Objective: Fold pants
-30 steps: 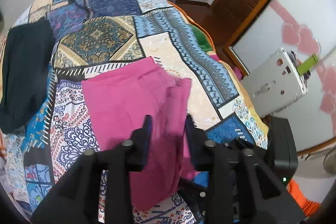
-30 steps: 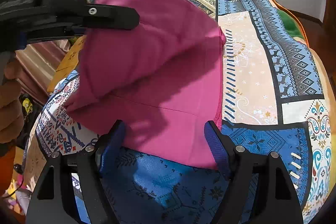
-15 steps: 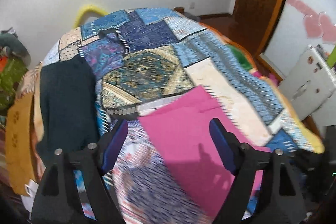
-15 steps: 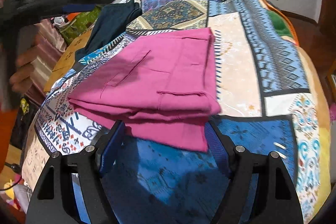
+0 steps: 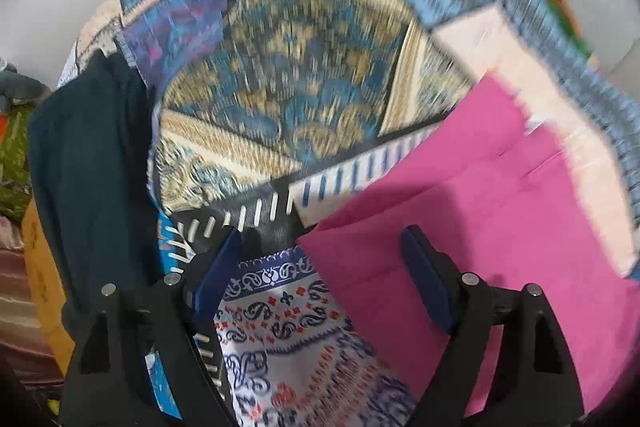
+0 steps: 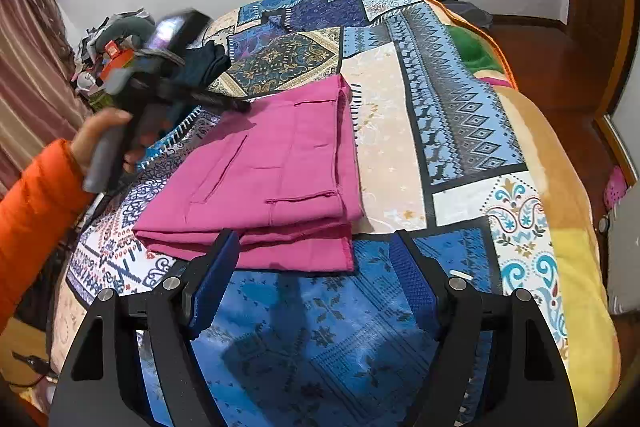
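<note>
Left tongs (image 5: 324, 259) have just been opening, nothing between them, over the folded pink pants (image 6: 272, 175) on the bedspread (image 6: 460, 131); right tongs (image 6: 312, 267) gape empty nearside, ready to tidy.

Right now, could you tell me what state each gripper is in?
Left gripper: open, jaws just opened, holding nothing.
Right gripper: open, empty.

the left wrist view is smeared by motion, so the bedspread (image 5: 288, 99) pattern is not readable there. the pink pants (image 5: 480, 227) are cut off at the right and lower edge, partly behind a finger. the dark garment (image 5: 88, 167) runs under the gripper body. in the right wrist view the left gripper (image 6: 224, 103) is blurred; its jaws cannot be read there.
</note>
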Demonstrator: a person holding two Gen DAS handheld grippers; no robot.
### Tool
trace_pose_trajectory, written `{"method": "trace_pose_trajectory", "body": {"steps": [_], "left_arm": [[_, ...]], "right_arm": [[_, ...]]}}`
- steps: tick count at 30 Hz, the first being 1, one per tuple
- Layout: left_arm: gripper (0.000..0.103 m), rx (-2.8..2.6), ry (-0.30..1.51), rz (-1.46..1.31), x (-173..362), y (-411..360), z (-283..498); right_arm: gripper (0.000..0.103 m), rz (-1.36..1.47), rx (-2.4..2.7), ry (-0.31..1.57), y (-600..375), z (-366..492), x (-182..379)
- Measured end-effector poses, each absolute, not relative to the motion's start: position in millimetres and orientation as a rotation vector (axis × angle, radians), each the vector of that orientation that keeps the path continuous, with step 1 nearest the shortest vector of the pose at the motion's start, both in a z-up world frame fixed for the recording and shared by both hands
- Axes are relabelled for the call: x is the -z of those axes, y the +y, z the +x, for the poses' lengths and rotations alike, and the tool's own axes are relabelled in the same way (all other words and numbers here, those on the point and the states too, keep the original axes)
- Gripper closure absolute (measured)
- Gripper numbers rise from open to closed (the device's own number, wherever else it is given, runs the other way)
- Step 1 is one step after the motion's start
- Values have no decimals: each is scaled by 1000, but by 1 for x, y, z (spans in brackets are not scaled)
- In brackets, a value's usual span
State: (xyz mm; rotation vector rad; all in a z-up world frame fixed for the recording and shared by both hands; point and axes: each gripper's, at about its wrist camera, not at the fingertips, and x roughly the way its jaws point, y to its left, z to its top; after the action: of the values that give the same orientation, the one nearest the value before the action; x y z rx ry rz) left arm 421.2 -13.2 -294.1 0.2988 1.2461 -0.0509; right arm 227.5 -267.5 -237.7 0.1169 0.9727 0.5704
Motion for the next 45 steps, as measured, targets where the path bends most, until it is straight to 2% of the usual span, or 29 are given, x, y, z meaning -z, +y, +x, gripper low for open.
{"method": "trace_pose_trajectory", "body": {"steps": [8, 17, 24, 33, 35, 37, 39, 44, 45], "left_arm": [[18, 23, 1207, 464, 292, -15, 394], [18, 34, 1208, 478, 271, 7, 340], [18, 30, 1201, 311, 258, 26, 310], [19, 96, 1198, 120, 251, 36, 284], [28, 117, 1174, 114, 245, 37, 277], [54, 111, 1160, 120, 241, 40, 276], [64, 114, 1151, 102, 237, 44, 274], [66, 168, 1091, 69, 222, 42, 272], [66, 183, 1092, 72, 223, 40, 272]], "right_arm": [[29, 118, -605, 959, -252, 227, 234], [29, 111, -646, 951, -235, 234, 240], [29, 65, -604, 1061, -233, 262, 273], [50, 0, -578, 1081, -238, 291, 283], [52, -3, -577, 1075, -238, 292, 279], [53, -15, -572, 1045, -239, 289, 272], [53, -21, -574, 1005, -240, 287, 262], [53, -25, -615, 978, -229, 288, 254], [58, -36, -620, 983, -225, 288, 256]]}}
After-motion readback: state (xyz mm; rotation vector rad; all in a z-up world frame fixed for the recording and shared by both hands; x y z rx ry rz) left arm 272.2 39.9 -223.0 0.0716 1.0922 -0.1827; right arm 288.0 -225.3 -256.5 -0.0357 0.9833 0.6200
